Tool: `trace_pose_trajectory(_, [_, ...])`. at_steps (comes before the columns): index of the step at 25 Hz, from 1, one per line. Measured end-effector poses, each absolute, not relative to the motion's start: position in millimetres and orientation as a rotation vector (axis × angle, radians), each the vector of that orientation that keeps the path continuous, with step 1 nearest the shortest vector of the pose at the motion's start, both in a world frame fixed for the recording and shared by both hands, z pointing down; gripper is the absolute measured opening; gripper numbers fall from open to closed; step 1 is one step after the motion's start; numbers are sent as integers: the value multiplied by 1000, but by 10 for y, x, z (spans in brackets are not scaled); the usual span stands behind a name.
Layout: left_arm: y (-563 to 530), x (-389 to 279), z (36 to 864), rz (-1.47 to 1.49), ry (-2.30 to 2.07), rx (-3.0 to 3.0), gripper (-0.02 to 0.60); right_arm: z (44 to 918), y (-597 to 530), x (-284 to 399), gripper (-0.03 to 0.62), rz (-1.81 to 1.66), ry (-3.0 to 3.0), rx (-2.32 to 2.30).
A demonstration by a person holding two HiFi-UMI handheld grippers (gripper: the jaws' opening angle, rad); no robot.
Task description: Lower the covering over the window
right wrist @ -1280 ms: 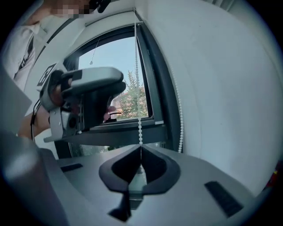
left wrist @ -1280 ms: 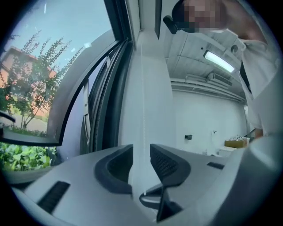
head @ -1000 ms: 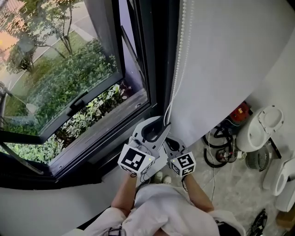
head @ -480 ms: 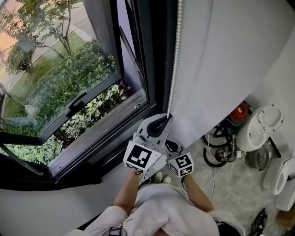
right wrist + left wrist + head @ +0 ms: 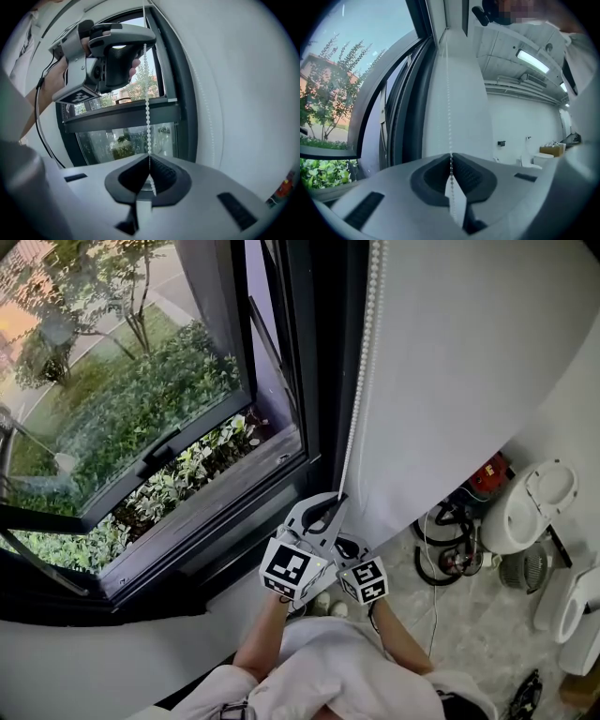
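Note:
A white bead chain [image 5: 361,381] hangs beside the white roller blind [image 5: 469,362], which covers the right part of the dark-framed window [image 5: 309,381]. My left gripper [image 5: 337,497] is shut on the chain, and in the left gripper view the beads [image 5: 449,103] run straight up from its closed jaws [image 5: 451,157]. Just below it my right gripper [image 5: 349,540] is shut on the same chain. In the right gripper view the beads [image 5: 147,108] stretch taut from the left gripper [image 5: 108,51] down into the closed jaws [image 5: 149,158].
The window sash [image 5: 141,456] stands open over green shrubs. On the floor at the right are a white toilet-like fixture [image 5: 530,498], a red item [image 5: 487,472], black cables [image 5: 441,549] and a small fan [image 5: 520,566].
The left gripper's jaws were open around the chain, then shut on it higher up. Both grippers have since come down along the window with the chain.

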State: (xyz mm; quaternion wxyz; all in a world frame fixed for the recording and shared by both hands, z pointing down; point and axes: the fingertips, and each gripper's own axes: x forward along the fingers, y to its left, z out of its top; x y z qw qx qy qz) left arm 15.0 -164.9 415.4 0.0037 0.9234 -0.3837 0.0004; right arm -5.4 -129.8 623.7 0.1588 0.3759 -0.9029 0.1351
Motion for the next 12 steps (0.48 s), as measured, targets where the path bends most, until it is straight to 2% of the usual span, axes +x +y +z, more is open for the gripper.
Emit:
trace_pose_trajectory(10, [-1619, 166, 4553, 78, -1198, 2848, 21, 6442, -1172, -13, 7, 401, -2521, 1048])
trace_pose_trajectory(12, [-1605, 168, 4652, 92, -1195, 2842, 21, 6375, -1145, 5, 40, 397, -2533, 1052])
